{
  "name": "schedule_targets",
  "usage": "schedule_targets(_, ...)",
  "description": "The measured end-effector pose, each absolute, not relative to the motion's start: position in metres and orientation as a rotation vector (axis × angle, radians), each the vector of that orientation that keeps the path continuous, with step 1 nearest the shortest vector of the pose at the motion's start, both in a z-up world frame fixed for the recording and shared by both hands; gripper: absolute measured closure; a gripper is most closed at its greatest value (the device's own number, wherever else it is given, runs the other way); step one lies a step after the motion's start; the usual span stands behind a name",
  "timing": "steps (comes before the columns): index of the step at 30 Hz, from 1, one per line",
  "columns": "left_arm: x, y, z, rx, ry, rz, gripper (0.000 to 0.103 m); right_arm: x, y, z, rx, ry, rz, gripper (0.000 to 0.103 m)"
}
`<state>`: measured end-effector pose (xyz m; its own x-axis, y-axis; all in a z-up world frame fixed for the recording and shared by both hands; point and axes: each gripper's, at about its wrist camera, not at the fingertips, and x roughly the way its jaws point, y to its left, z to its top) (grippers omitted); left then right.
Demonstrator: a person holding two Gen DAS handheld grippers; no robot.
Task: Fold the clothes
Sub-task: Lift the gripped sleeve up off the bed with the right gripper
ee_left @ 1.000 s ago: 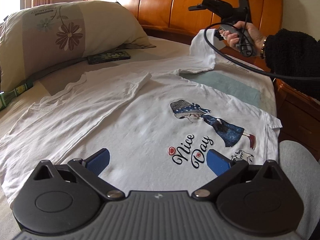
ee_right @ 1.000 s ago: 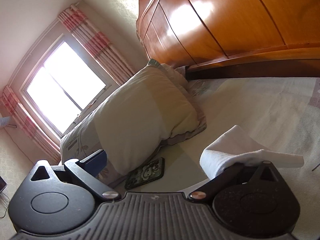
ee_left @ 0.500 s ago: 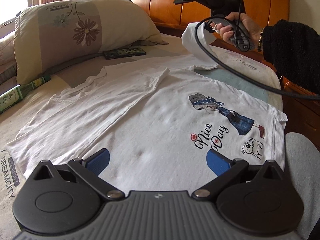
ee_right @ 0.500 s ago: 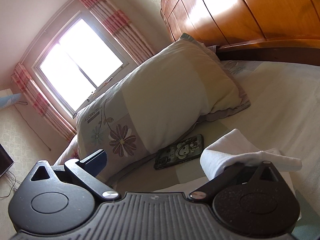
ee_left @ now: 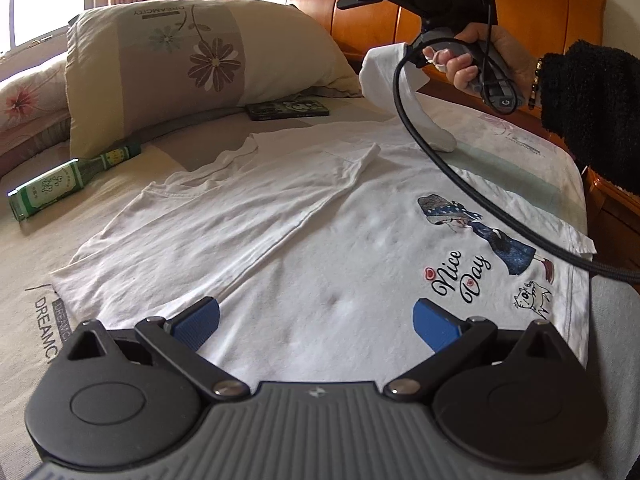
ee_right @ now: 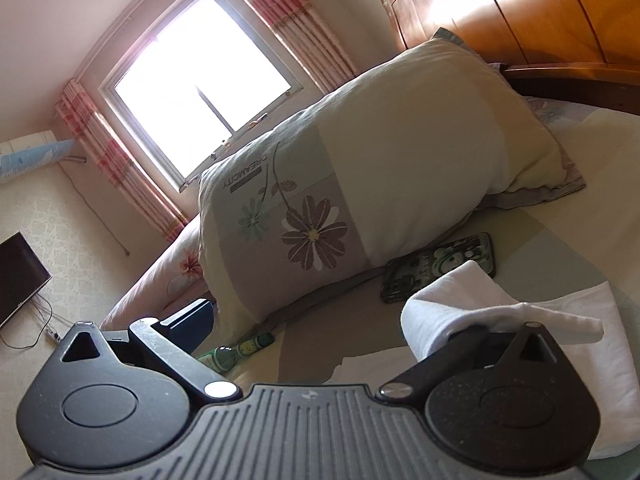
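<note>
White T-shirt lies flat near pillow. Left gripper spread apart above hem. Right gripper spread, sleeve draped over one finger.

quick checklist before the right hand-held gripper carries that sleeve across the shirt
1. Cloth on right hand-held gripper: the sleeve is draped over one finger; the jaws stand wide apart, no pinch seen. Not ok.
2. Sleeve raised: it hangs above the white t-shirt in the left wrist view. Ok.
3. Left hand-held gripper: open, low over the hem, holding nothing. Ok.
4. Left side of the shirt: already folded inward, lying flat. Ok.
5. Cable: it trails across the printed front, on the fold path. Not ok.
6. Phone and green bottle: both off the shirt. Ok.
</note>
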<state>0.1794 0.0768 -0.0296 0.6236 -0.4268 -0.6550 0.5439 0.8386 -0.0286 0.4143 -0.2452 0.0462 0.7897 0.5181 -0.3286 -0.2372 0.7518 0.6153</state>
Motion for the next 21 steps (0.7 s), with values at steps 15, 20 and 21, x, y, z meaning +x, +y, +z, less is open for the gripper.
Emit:
schedule_targets(15,0.182,0.117,-0.027,0.137,0.705,-0.468,0.001,0.419,-0.158,0.03,0.528,0.576,0.588,0.0)
schedule_targets(20,0.185,0.115,-0.032,0.157,0.735,-0.445,0.001,0.417,-0.136,0.022,0.522,0.577,0.623,0.0)
schedule_targets(21,0.185,0.113,-0.034,0.167,0.744,-0.445,0.001,0.417,-0.13,0.02,0.518,0.577,0.619,0.0)
